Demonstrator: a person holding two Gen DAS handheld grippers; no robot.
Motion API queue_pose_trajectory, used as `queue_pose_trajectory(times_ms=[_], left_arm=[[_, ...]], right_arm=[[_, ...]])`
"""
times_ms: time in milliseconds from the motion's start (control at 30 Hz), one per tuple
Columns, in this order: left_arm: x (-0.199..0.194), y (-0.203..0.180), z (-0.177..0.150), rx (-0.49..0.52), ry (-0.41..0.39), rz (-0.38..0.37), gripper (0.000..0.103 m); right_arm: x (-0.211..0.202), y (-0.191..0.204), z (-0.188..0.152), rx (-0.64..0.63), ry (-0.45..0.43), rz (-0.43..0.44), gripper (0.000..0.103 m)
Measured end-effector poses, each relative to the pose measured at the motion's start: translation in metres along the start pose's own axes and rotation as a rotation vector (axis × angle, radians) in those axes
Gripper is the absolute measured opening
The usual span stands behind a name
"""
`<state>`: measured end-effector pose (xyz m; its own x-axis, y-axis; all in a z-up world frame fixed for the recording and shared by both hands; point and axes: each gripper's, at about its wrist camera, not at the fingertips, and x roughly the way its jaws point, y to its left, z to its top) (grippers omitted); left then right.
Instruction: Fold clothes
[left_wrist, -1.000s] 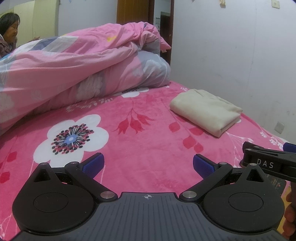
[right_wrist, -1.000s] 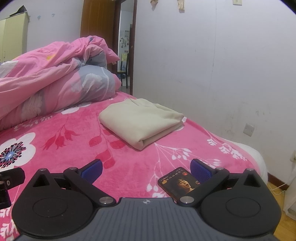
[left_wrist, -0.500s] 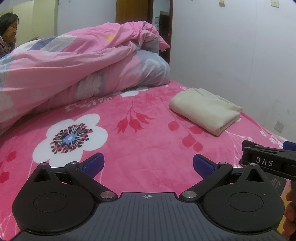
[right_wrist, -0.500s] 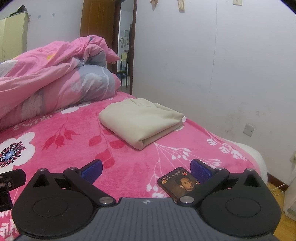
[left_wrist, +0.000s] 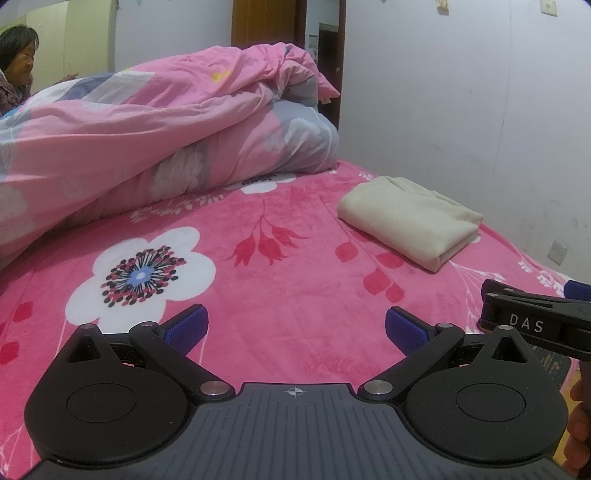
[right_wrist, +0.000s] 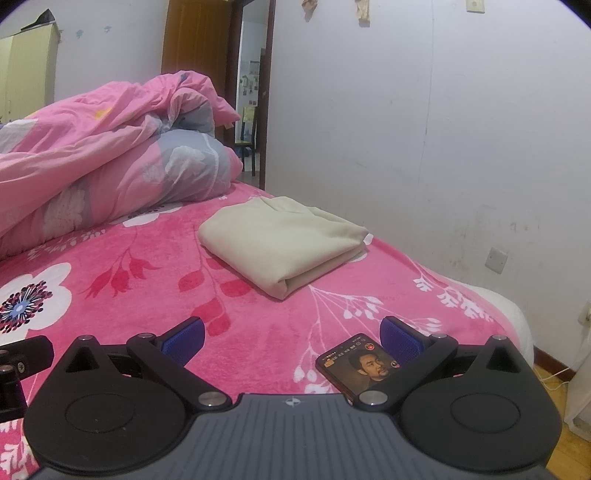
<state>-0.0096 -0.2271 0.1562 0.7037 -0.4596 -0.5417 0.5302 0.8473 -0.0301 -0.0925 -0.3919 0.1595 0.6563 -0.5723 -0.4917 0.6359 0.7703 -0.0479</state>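
Pink flowered blanket (right_wrist: 155, 295) covers the bed — a folded cream cloth (right_wrist: 280, 240) lies on it near the wall. Left gripper (left_wrist: 295, 325) and right gripper (right_wrist: 291, 332) both spread apart, empty.

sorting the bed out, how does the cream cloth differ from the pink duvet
The cream cloth is plain; the pink duvet carries a flower print with grey-blue patches. The cloth is folded into a flat, neat rectangle; the duvet is bunched in a loose heap. The cloth is far smaller than the duvet. Both lie on the pink floral blanket, untouched by either gripper.
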Motion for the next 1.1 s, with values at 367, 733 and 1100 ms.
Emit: queue_pose_trajectory(times_ms=[367, 733, 1100], left_arm=[[-0.0004, 0.0016, -0.0001, 0.0, 0.001, -0.004, 0.103], [0.0, 0.0008, 0.0, 0.001, 0.002, -0.004, 0.103], [-0.0005, 0.0001, 0.0005, 0.002, -0.001, -0.004, 0.103]], right_arm=[[-0.0014, 0.0012, -0.0001, -0.003, -0.002, -0.001, 0.103], [-0.0017, 0.0016, 0.0006, -0.004, -0.002, -0.002, 0.103], [-0.0016, 0.001, 0.0013, -0.006, -0.004, 0.001, 0.103]])
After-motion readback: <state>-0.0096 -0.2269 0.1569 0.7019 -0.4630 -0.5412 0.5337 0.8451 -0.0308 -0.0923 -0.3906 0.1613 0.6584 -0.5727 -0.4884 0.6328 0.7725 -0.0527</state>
